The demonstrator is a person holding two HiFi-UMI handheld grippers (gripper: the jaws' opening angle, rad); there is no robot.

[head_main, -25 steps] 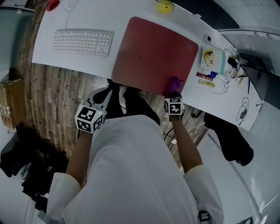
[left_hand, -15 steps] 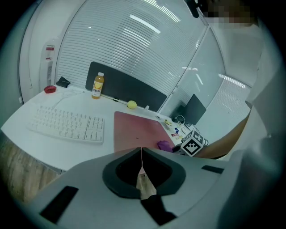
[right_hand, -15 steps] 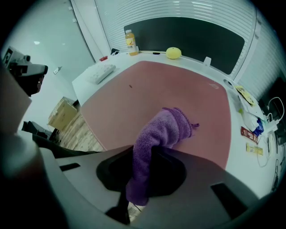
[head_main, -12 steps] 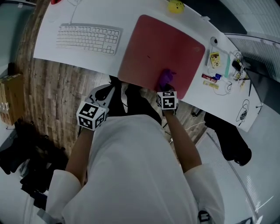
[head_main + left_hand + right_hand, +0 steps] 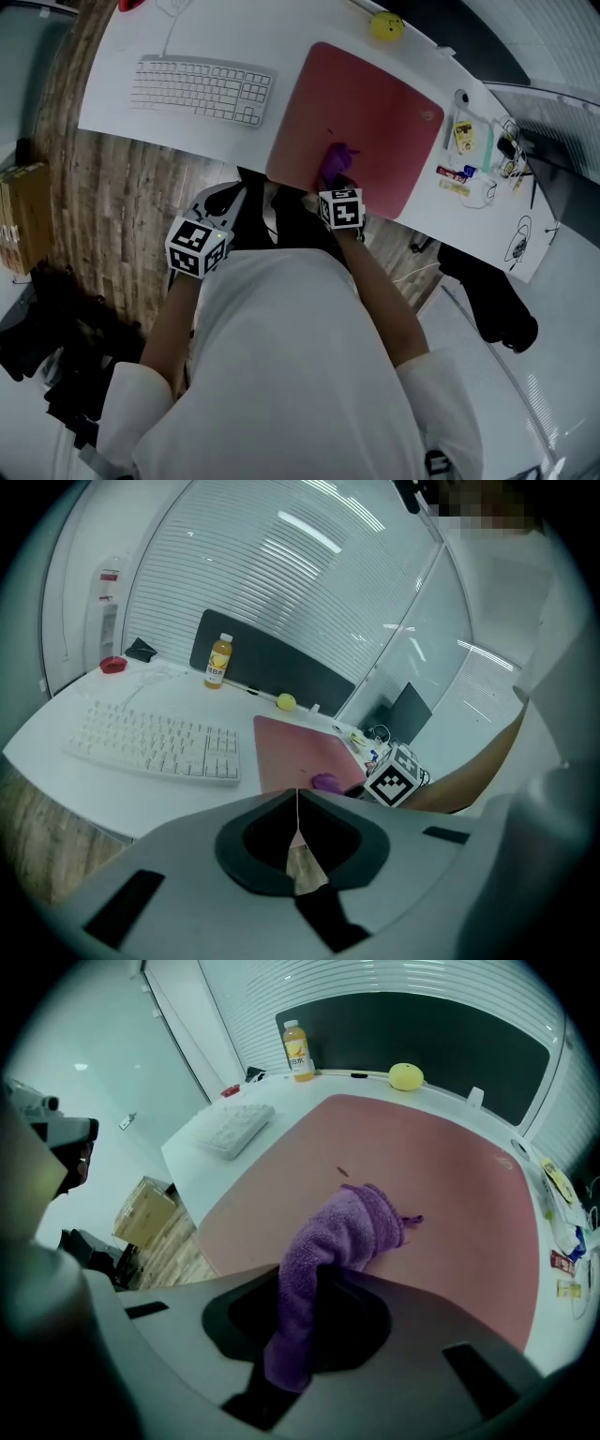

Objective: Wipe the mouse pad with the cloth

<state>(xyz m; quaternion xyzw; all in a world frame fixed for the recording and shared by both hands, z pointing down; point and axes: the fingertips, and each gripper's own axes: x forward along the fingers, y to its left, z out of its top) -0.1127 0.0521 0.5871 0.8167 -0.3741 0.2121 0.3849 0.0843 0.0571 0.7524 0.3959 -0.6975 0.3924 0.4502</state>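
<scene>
Head view: purple cloth lying on the near part of the mouse pad

The right gripper (image 5: pixel 302 1321) is clenching a purple cloth (image 5: pixel 345 1234). The cloth is running up between the jaws, and its bunched free end is lying on the red mouse pad (image 5: pixel 450 1166), close to the pad's near edge and a little left of its middle. A small dark speck (image 5: pixel 342 1172) is showing on the pad just beyond the cloth.

The pad is lying flat on the white bench (image 5: pixel 122 103), with its near edge reaching the bench's near edge. A white keyboard (image 5: pixel 202 89) is sitting to the left of the pad, apart from it. A yellow round object (image 5: pixel 386 26) is resting just past the pad's far edge. An orange drink bottle (image 5: pixel 217 660) is standing upright at the far side of the bench, beyond the keyboard. Small packets and cables (image 5: pixel 469 159) are lying scattered to the right of the pad.

The left gripper (image 5: pixel 297 822) is hanging off the bench on the near side, left of the right gripper and above the wooden floor (image 5: pixel 112 206). Its jaws are pressing together with nothing between them.
</scene>
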